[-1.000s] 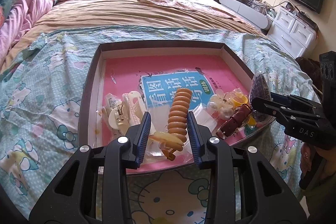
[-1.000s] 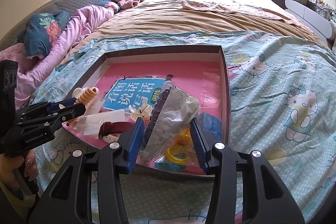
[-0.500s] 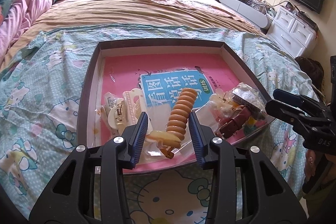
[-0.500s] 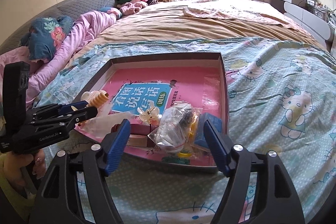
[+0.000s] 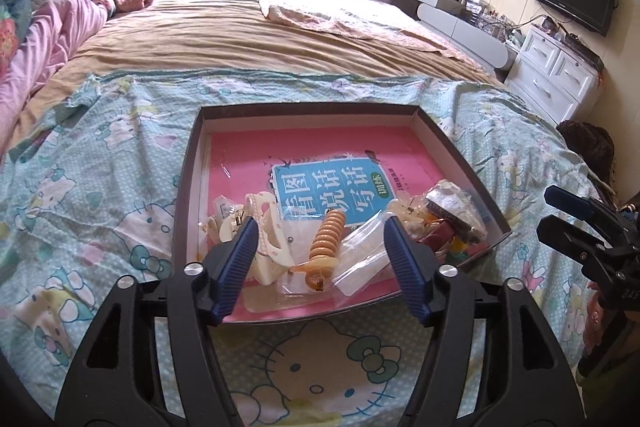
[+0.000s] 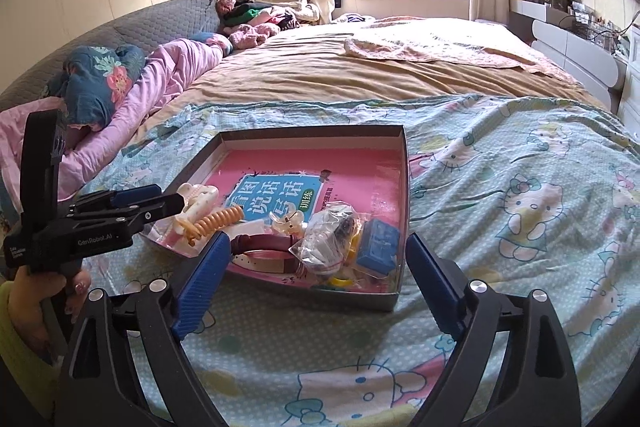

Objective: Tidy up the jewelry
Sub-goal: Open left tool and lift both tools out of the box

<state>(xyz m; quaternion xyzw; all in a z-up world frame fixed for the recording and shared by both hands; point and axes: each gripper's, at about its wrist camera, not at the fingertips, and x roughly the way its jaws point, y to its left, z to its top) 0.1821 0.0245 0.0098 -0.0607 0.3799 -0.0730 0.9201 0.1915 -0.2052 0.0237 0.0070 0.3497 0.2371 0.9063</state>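
Both tools just let go: left gripper (image 5: 320, 251) with jaws freshly spread, nothing pinched, poised over the near edge of the shallow box (image 5: 188, 187); right gripper (image 6: 312, 279) spread wider still after opening, also empty, drawn back just outside the box's near right corner. Orange spiral hair tie (image 5: 327, 239) lying loose on the pink lining by the near edge, between the left pads but untouched. Crinkled clear bag of beads (image 6: 332, 241) resting in the near right corner against a small blue box (image 6: 378, 247), with a maroon strap (image 6: 260, 243) just beside it toward the middle of the near edge, and a yellow ring (image 6: 340, 281) half hidden underneath. White claw clips (image 5: 264, 227) heaped at the near left corner. Judged well along (perhaps nearly finished): no jewelry seen left out on the cartoon-cat bedsheet (image 6: 520, 211), everything gathered inside. Far half of the box bare except for the blue printed label (image 5: 332, 187). Remaining, probably, only tidying the crowded near edge or spreading pieces toward the far side.
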